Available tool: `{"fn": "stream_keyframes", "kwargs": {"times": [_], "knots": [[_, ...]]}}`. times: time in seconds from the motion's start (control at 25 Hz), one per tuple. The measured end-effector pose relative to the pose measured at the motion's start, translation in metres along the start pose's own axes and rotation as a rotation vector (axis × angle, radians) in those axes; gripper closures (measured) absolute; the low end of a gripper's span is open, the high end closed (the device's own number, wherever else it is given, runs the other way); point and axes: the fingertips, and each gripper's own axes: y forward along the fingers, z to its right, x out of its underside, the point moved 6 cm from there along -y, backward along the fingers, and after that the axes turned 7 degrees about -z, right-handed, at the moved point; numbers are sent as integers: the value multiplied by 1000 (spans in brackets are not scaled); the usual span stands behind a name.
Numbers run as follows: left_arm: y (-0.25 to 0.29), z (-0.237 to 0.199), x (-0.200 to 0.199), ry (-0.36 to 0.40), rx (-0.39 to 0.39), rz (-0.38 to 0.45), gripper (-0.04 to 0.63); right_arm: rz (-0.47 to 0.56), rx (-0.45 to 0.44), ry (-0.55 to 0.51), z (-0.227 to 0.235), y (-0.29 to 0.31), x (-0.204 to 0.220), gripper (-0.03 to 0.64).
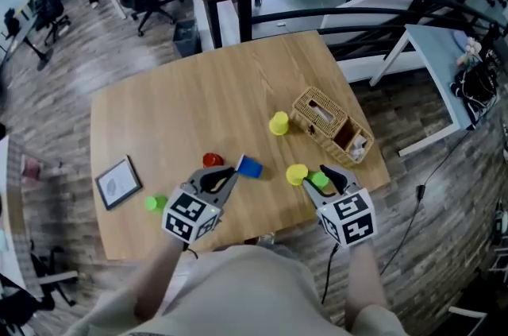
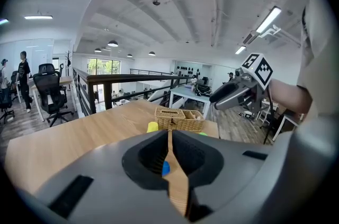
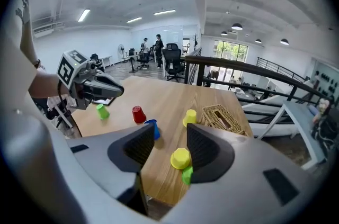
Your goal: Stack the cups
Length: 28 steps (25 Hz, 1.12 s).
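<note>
Head view is read from left to right across the wooden table. A small framed board is seen near the left edge. A light green cup is found just beside the left gripper. That gripper's jaws are pressed together and nothing is held. The red cup and the blue cup are set on the table near its tip. In the left gripper view only a sliver of the blue cup is glimpsed past the closed jaws.

Further right, a yellow cup and a second green cup are placed against each other, just at the right gripper. Its jaws are held apart and nothing is clamped. In the right gripper view the yellow cup is seen on the table beyond the gap. A far yellow cup is stood just beside the wicker basket.
</note>
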Motion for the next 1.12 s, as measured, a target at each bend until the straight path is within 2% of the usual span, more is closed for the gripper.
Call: {"fn": "stream_keyframes", "kwargs": {"times": [0.16,0.44,0.68,0.88,1.12], "knots": [[2,-3,-10,8,0,20,552,5,-5,57,11,6,-8,408],[9,-20,-51,45,-16,90,552,10,-1,-20,33,29,-56,403],[25,-36,-77,69,-19,114,552,-10,-42,-54,51,67,-91,374],[46,-54,-84,84,-31,127,552,-72,-58,-61,66,116,-100,352],[74,-71,-81,45,-31,115,552,-168,-84,-76,80,176,-92,345]]}}
